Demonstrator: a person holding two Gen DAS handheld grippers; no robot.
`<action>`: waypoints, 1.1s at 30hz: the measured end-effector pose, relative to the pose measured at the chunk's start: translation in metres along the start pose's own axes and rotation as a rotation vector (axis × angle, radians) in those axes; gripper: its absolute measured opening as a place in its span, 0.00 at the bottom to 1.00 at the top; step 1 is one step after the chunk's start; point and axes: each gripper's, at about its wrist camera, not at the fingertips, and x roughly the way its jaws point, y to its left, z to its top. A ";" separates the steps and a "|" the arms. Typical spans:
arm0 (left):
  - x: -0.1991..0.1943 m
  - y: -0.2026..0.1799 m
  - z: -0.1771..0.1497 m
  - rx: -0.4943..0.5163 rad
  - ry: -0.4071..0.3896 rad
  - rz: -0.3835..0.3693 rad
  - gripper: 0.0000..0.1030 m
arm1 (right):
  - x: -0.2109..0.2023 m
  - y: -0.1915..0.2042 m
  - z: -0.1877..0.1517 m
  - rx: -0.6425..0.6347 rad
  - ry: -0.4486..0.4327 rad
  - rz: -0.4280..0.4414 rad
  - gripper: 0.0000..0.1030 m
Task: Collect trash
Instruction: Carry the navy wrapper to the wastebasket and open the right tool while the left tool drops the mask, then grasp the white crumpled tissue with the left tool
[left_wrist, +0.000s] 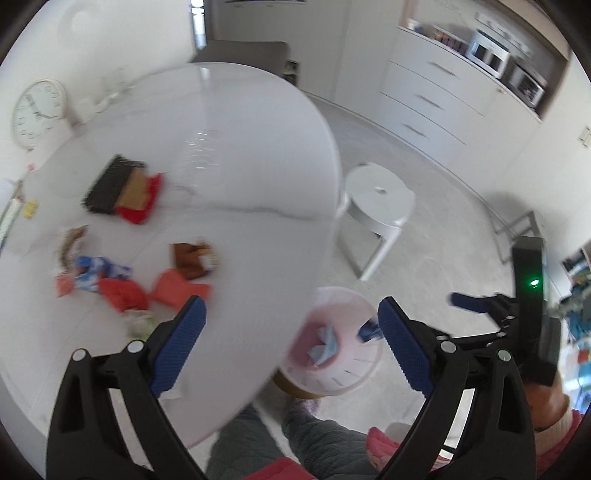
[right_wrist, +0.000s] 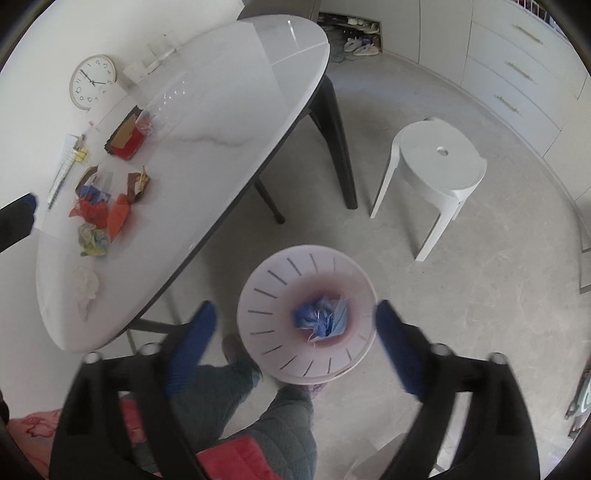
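Note:
A pale pink bin (right_wrist: 280, 280) stands on the floor beside the white oval table (right_wrist: 221, 110), with crumpled blue wrappers (right_wrist: 321, 314) at its bottom. My right gripper (right_wrist: 297, 317) hangs open right above the bin, with nothing between its fingers. My left gripper (left_wrist: 291, 310) is open and empty over the table's edge, the bin (left_wrist: 347, 369) below and to its right. On the table lie red wrappers (left_wrist: 173, 291), a blue wrapper (left_wrist: 99, 273), a brown wrapper (left_wrist: 192, 258) and a black and red packet (left_wrist: 122, 188). A crumpled yellow-blue wad (right_wrist: 94, 240) and a white tissue (right_wrist: 86, 288) lie nearer the table's edge.
A white stool (right_wrist: 439, 162) stands on the floor beyond the bin. Dark table legs (right_wrist: 340, 147) stand between them. A round clock (right_wrist: 92, 81) leans at the wall. White drawers (right_wrist: 517, 85) line the far side. The person's legs (right_wrist: 280, 413) are just below the bin.

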 end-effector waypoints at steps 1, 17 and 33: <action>-0.002 0.007 -0.002 -0.006 -0.007 0.017 0.87 | -0.001 0.001 0.003 0.003 -0.006 0.000 0.95; -0.002 0.137 -0.066 -0.187 0.080 0.089 0.93 | -0.017 0.047 0.029 -0.053 -0.034 0.057 0.97; 0.086 0.171 -0.125 -0.271 0.179 0.100 0.90 | -0.005 0.107 0.033 -0.170 0.015 0.084 0.97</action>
